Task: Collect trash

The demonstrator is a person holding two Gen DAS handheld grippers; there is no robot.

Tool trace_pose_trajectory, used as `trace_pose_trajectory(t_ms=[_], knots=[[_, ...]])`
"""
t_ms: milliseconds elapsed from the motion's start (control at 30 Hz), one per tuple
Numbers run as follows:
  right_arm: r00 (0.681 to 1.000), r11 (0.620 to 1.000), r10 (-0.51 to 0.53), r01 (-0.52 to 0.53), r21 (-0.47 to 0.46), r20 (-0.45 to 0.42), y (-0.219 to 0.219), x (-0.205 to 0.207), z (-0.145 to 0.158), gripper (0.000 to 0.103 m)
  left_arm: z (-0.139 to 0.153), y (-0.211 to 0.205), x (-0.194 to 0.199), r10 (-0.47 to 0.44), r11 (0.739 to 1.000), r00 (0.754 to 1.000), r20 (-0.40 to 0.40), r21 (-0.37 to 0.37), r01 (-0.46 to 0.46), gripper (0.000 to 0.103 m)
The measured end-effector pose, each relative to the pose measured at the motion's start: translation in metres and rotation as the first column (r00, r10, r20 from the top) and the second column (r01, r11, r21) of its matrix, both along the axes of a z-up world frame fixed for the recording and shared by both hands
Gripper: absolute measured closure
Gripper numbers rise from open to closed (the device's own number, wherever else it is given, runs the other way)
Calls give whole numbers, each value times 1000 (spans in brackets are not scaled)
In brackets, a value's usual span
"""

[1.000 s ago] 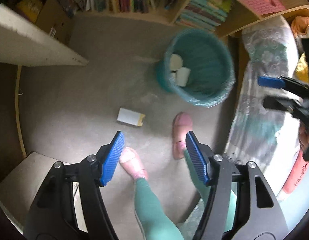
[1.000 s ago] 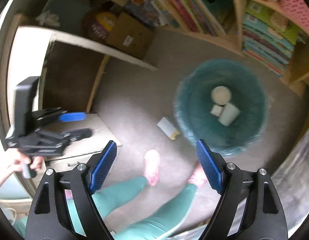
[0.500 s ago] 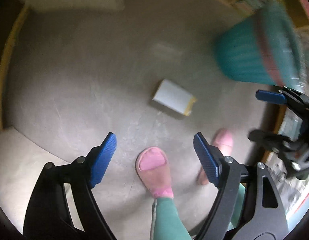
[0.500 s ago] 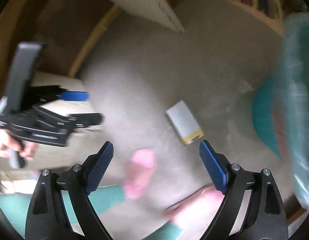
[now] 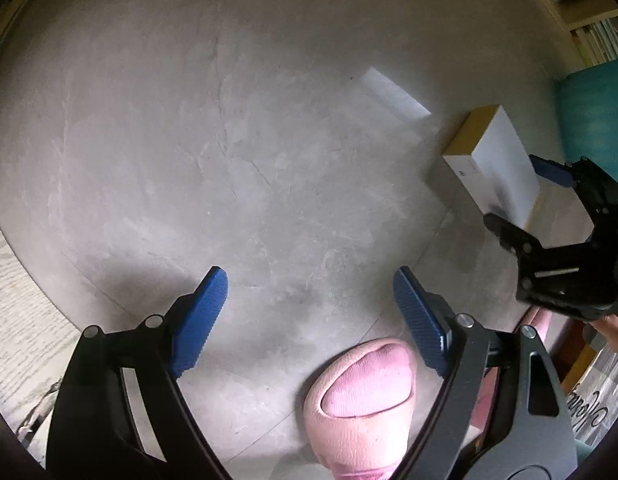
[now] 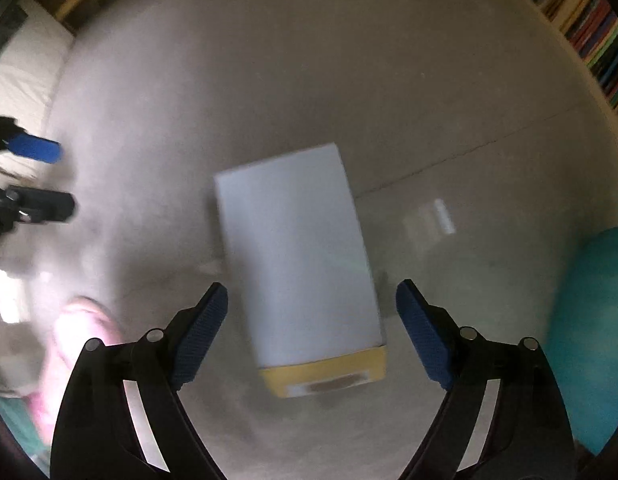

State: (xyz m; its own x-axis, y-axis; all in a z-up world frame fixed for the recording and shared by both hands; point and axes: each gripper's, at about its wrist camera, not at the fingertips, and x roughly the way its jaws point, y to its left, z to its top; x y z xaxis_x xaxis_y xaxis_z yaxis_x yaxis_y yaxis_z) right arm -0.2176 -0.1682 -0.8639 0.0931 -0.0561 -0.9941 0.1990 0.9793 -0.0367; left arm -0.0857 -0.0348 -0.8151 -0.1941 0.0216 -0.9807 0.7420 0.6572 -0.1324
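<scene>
Right gripper (image 6: 312,322) now closer, astride box (image 6: 297,252)

Box (image 6: 297,252) lies flat on floor (image 5: 249,140), btwn the spread fingers of right gripper (image 6: 311,336), nothing touching it. Bin (image 6: 589,320) stands just right of box. Slipper (image 6: 77,340) and left gripper (image 6: 37,176) sit left of box; bookshelf (image 6: 597,36) beyond it, far right.

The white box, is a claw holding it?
No. The right claw is open around the white box, not gripping it. The left claw is open and empty.
</scene>
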Motion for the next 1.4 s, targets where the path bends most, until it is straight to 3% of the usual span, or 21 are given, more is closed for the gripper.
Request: trace_pose_trajectory(t_ms=[133,300,433,667,800,900,1067,1133,1167,1233,1400], knots=[[999,998,-40,40,39,19,-15,-5,17,40,9,-8,-7,-7,1000,1000,-2,-5,7,21],[996,993,-73,69,97,48,-36,-9,77,40,44,-21,-7,-7,1000,1000,-1,-16,6,21],[992,990,-87,76,122,91,-48,-23,148,40,96,-42,-11,-15,999,1000,-2,-46,15,21],[976,984,-102,70,165,193,-78,-51,305,40,203,-78,-34,-103,987,995,-5,-121,102,21],[964,984,-129,94,154,232,-104,-72,372,40,262,-117,-57,-199,964,980,-5,-181,195,21],[953,980,-175,145,134,247,-135,-90,407,40,286,-146,-69,-245,946,969,10,-216,241,21],[931,963,-267,245,115,250,-195,-129,436,40,308,-211,-89,-258,922,965,42,-287,259,21],[930,962,-272,259,86,245,-194,-135,429,38,314,-231,-103,-268,913,962,54,-306,271,21],[932,960,-279,269,76,229,-203,-140,427,35,314,-240,-108,-273,910,961,54,-309,276,21],[930,951,-308,305,44,202,-208,-152,421,15,317,-253,-116,-278,908,959,51,-312,280,20],[893,920,-393,383,88,221,-208,-178,414,15,309,-268,-127,-293,907,955,38,-306,290,18]])
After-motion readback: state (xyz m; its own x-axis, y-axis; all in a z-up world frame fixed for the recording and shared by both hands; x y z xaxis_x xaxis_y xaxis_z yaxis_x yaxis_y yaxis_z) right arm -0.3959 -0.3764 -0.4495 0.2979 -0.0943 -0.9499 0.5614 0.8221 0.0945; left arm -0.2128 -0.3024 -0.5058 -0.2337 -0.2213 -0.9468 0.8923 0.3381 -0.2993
